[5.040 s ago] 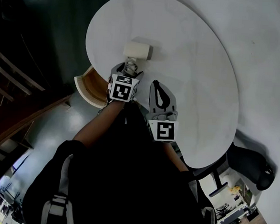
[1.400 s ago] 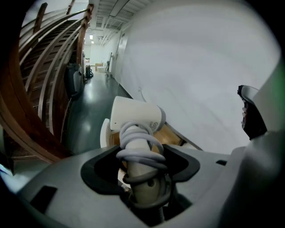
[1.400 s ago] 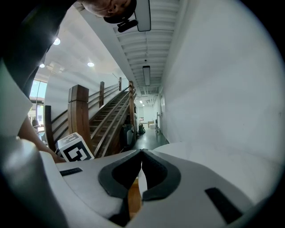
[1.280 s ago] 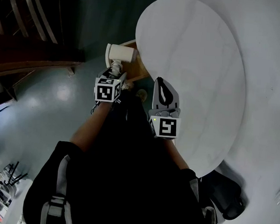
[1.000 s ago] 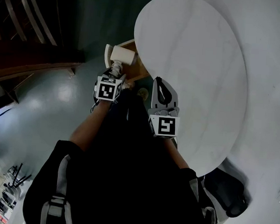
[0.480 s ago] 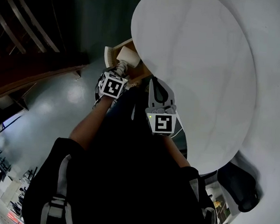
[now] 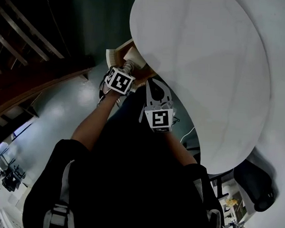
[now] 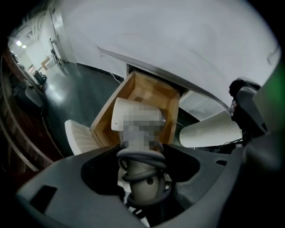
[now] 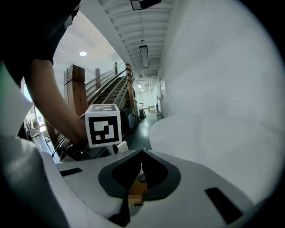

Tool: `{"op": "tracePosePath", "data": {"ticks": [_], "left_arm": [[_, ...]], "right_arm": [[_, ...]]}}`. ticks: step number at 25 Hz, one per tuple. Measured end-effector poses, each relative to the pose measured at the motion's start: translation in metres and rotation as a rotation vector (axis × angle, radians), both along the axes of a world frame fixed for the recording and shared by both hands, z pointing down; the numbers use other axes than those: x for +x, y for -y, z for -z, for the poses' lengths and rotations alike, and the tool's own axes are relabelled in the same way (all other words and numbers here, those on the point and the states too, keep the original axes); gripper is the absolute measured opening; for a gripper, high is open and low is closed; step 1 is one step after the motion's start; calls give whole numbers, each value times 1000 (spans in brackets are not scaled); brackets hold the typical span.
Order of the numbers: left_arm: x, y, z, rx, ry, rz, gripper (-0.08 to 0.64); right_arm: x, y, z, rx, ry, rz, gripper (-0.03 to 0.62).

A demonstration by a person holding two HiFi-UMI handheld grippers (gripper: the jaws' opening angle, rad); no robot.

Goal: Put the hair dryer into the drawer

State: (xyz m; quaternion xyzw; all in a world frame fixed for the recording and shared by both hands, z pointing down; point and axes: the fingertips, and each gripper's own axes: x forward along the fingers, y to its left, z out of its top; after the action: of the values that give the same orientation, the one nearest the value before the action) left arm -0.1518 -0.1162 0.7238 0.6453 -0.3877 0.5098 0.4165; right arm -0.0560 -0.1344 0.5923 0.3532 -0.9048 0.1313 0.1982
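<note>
My left gripper (image 8: 141,152) points steeply down and is shut on the handle of the cream hair dryer (image 8: 133,116), which has its grey cord wound round the handle. The dryer's barrel hangs over the open wooden drawer (image 8: 110,101) under the round white table (image 8: 178,40). In the head view the hair dryer (image 7: 135,56) sits at the drawer (image 7: 116,52) by the table's edge, just ahead of my left gripper (image 7: 127,67). My right gripper (image 7: 156,84) is shut and empty, close to the right of the left one. Its jaws (image 9: 141,152) meet with nothing between them.
White ribbed panels (image 8: 209,131) (image 8: 79,136) show on either side of the drawer's near end. The tabletop (image 7: 199,66) fills the right of the head view, over a dark glossy floor (image 7: 60,110). A dark wooden stair rail (image 7: 21,44) runs at the left.
Both grippers have sunk lower beside the table's edge. The left one has turned downward and carried the hair dryer over the open drawer. The right gripper stayed shut.
</note>
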Motion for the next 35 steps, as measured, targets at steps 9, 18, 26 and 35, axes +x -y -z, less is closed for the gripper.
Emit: {"op": "tracePosePath", "data": {"ticks": [9, 18, 26, 35], "left_arm": [[9, 10, -12, -54, 9, -106, 287], [4, -1, -26, -167, 56, -167, 288], [7, -9, -38, -250, 123, -260, 295], [3, -14, -44, -317, 155, -281, 306]], "right_arm": [[-6, -17, -40, -77, -60, 24, 21], [-11, -20, -56, -121, -86, 30, 22], [-9, -23, -57, -121, -84, 16, 21], [-5, -25, -55, -124, -81, -3, 21]]}}
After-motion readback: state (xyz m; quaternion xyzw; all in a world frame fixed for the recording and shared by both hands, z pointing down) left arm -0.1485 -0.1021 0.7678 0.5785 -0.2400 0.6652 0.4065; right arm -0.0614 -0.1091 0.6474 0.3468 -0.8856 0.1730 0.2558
